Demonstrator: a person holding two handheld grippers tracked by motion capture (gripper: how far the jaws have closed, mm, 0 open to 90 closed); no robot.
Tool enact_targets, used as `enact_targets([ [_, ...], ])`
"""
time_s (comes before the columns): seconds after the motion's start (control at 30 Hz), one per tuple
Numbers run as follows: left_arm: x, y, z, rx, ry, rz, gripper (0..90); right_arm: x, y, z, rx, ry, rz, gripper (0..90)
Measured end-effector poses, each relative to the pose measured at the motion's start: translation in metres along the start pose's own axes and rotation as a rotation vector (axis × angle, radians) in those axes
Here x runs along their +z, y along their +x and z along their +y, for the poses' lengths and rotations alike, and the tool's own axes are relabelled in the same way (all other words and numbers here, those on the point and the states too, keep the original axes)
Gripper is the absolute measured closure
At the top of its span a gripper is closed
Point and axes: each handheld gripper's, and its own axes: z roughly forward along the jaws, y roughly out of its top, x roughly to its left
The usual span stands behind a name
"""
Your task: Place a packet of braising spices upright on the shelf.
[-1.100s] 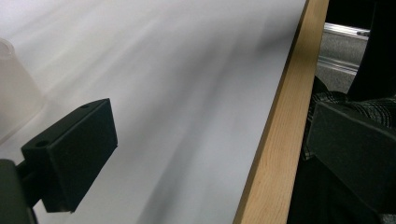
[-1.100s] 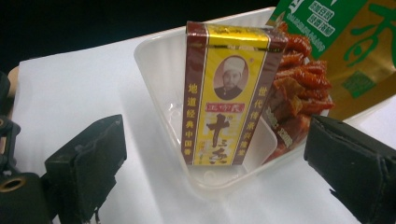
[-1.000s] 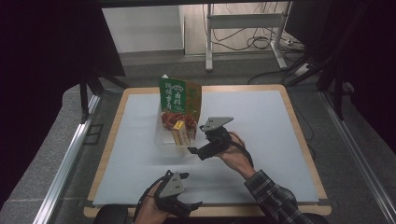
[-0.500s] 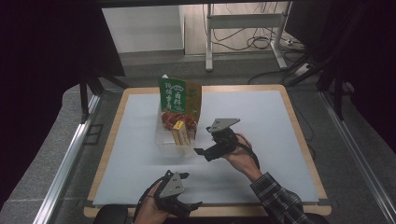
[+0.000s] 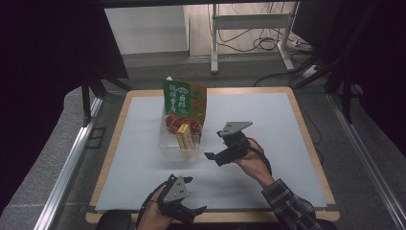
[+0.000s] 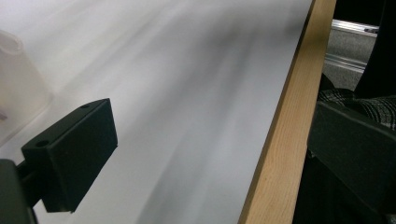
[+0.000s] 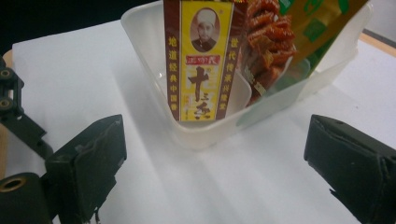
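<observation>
A clear plastic tub (image 5: 168, 143) stands left of the table's middle. It holds a yellow and brown box (image 5: 184, 136) upright, a red snack packet (image 5: 178, 120) and a green bag (image 5: 184, 98). My right gripper (image 5: 216, 147) is open just right of the tub, with nothing between its jaws. In the right gripper view the box (image 7: 198, 60) leans on the tub's near wall (image 7: 154, 74), beyond my right gripper (image 7: 219, 163). My left gripper (image 5: 191, 194) is open near the table's front edge. In its own view the left gripper (image 6: 212, 158) straddles the wooden edge (image 6: 280, 140).
A white mat (image 5: 268, 120) covers the wooden table, bare to the right and left of the tub. A plaid sleeve (image 5: 287, 206) comes in at the bottom right. Metal rails (image 5: 72, 158) run along both sides, and a desk frame with cables (image 5: 249, 28) stands behind.
My right gripper has drawn back a little to the right, away from the tub, still open. The left gripper has hardly moved.
</observation>
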Motion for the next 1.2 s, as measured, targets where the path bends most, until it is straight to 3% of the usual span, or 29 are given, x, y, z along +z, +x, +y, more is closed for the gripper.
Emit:
enact_targets([
  [0.47,0.000,0.002,-0.001,-0.002,0.013,0.009,1.3,-0.009,-0.010,-0.010,0.060,0.019,-0.025,3.0],
  [1.2,-0.001,0.004,-0.001,-0.010,0.018,0.022,1.2,-0.040,-0.008,-0.029,0.079,0.039,-0.056,0.0],
])
